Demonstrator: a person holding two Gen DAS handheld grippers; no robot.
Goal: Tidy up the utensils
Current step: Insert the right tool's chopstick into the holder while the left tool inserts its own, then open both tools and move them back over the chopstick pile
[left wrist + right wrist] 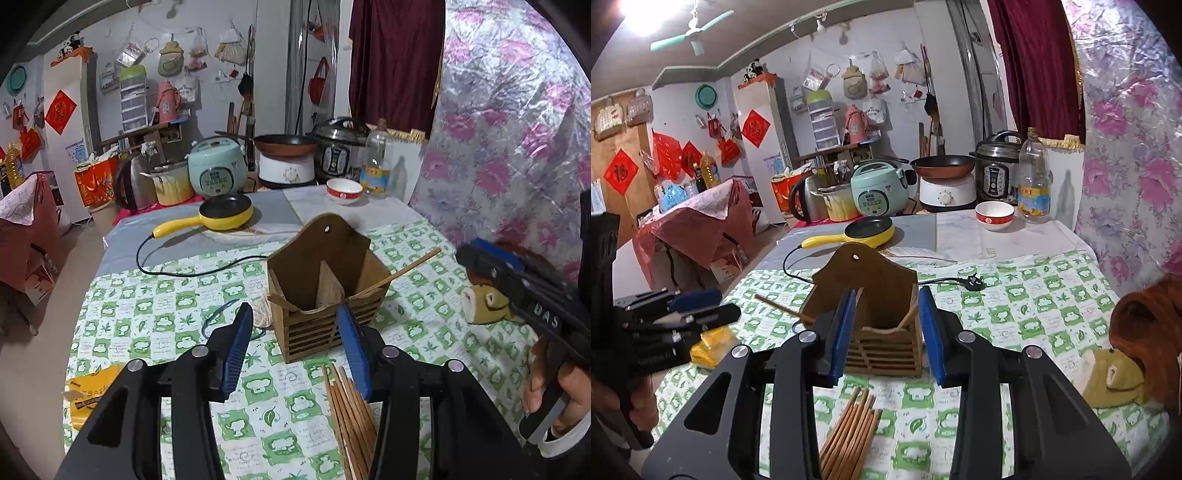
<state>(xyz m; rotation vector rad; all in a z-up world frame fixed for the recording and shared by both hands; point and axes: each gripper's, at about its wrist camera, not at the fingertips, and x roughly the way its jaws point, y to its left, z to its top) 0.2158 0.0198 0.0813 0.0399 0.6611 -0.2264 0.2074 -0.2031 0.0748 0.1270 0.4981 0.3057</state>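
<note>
A brown wooden utensil holder (325,288) stands upright on the green checked tablecloth; it also shows in the right wrist view (871,317). One chopstick (402,273) leans out of its right compartment, and shows sticking out to the left in the right wrist view (779,307). A bundle of several wooden chopsticks (351,413) lies flat in front of the holder, also seen in the right wrist view (849,432). My left gripper (295,332) is open and empty just before the holder. My right gripper (888,328) is open and empty, its fingers framing the holder.
A yellow electric pan (225,214) with its black cord lies behind the holder. A bowl (343,190), an oil bottle (375,162), rice cookers and a kettle stand at the back. A plush toy (1123,354) lies at right, a yellow packet (88,391) at left.
</note>
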